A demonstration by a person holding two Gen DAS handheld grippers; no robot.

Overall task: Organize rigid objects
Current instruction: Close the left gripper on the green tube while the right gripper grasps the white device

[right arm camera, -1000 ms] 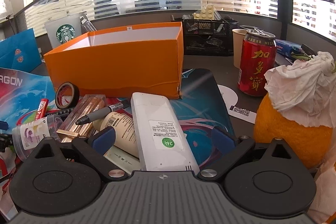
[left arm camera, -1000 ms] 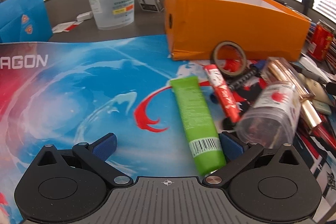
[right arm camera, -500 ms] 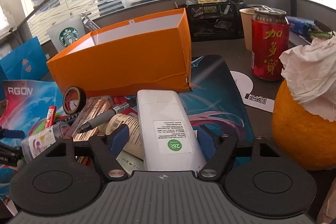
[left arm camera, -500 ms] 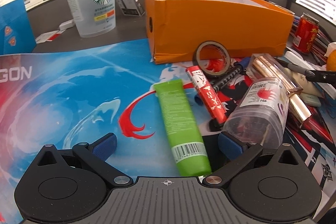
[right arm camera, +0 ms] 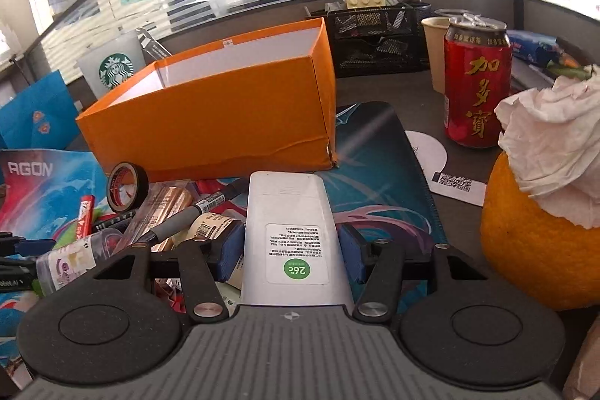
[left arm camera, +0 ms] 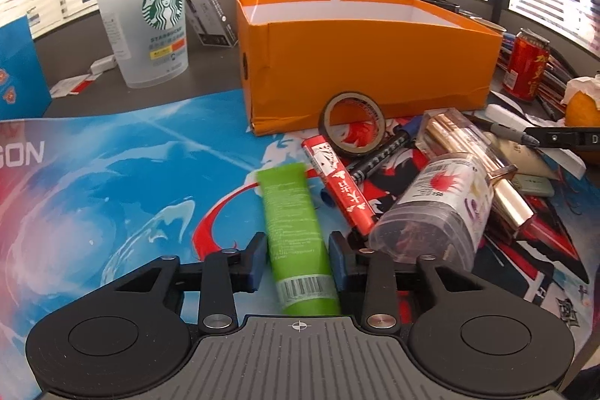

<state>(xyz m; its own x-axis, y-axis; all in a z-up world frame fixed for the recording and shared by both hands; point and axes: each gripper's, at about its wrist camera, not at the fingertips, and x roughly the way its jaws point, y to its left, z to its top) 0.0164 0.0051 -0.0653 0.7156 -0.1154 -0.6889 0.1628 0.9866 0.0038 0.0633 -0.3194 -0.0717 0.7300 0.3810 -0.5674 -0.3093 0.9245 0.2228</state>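
My left gripper [left arm camera: 294, 259] is shut on a green tube [left arm camera: 290, 212] that lies on the blue mat. My right gripper [right arm camera: 290, 252] is shut on a white remote [right arm camera: 290, 231], held off the mat. An open orange box [left arm camera: 360, 62] stands behind the pile and also shows in the right wrist view [right arm camera: 225, 115]. Beside the tube lie a red tube [left arm camera: 339, 180], a tape roll [left arm camera: 352, 122], a black marker [left arm camera: 378, 156], a clear jar [left arm camera: 435, 208] and gold tubes [left arm camera: 476, 152].
A Starbucks cup [left arm camera: 150, 25] stands at the back left. A red can [right arm camera: 476, 81], an orange with tissue on it [right arm camera: 540, 242], a paper cup [right arm camera: 435, 51] and a black mesh organiser [right arm camera: 375, 36] stand to the right. A blue bag [left arm camera: 18, 70] stands at the far left.
Both grippers closed: the left jaws came in onto the green tube, the right jaws onto the white remote. The right gripper rose a little with the remote.
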